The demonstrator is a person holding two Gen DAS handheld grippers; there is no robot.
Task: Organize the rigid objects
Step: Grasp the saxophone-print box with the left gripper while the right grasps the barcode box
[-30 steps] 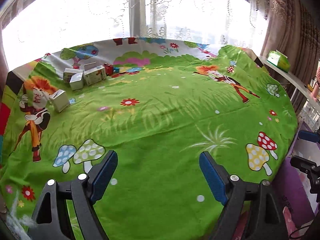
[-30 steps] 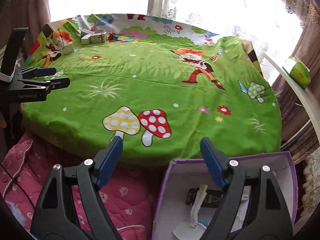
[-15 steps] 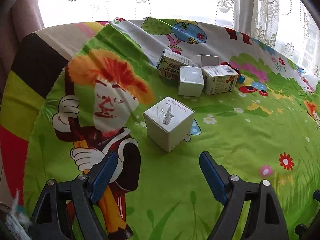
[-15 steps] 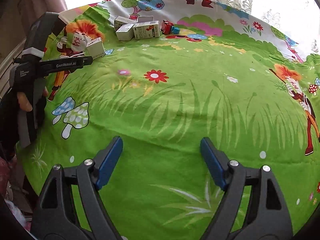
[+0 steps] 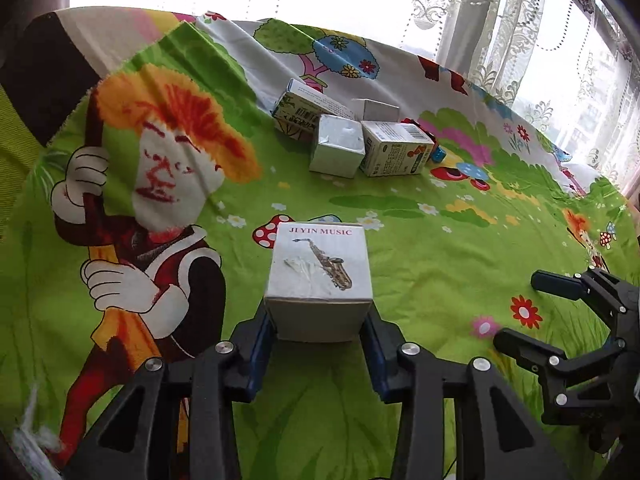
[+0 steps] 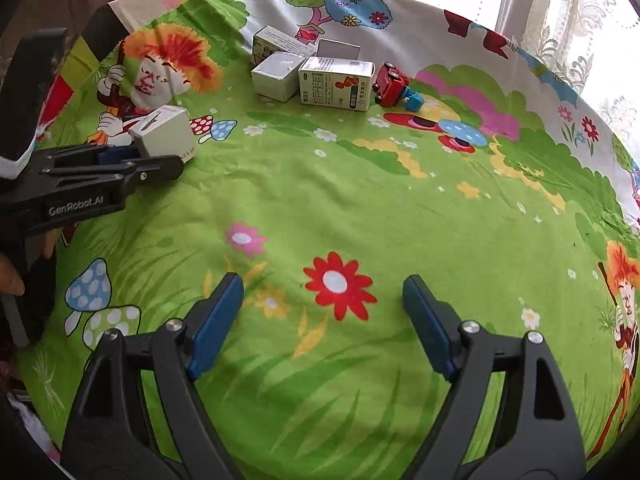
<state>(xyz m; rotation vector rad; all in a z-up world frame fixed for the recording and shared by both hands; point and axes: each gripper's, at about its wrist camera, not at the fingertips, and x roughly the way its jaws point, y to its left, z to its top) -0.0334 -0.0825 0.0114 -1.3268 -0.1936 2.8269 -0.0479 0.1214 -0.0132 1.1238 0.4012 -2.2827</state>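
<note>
A white box (image 5: pixel 319 280) printed with a saxophone is clamped between the blue pads of the left gripper (image 5: pixel 319 332), on the green cartoon cloth (image 5: pixel 420 248). The box's lower sides are covered by the fingers, so whether its base rests on the cloth cannot be told. The right gripper (image 6: pixel 322 316) is held spread apart over a red flower print, with nothing between its pads. Further back a cluster of boxes is seen: a silver cube (image 5: pixel 337 146), a printed carton (image 5: pixel 394 149) touching it, a tilted carton (image 5: pixel 306 110) behind, and a small white box (image 5: pixel 376 109) partly hidden. A red toy car (image 6: pixel 390 83) is mostly hidden behind the printed carton in the left view.
</note>
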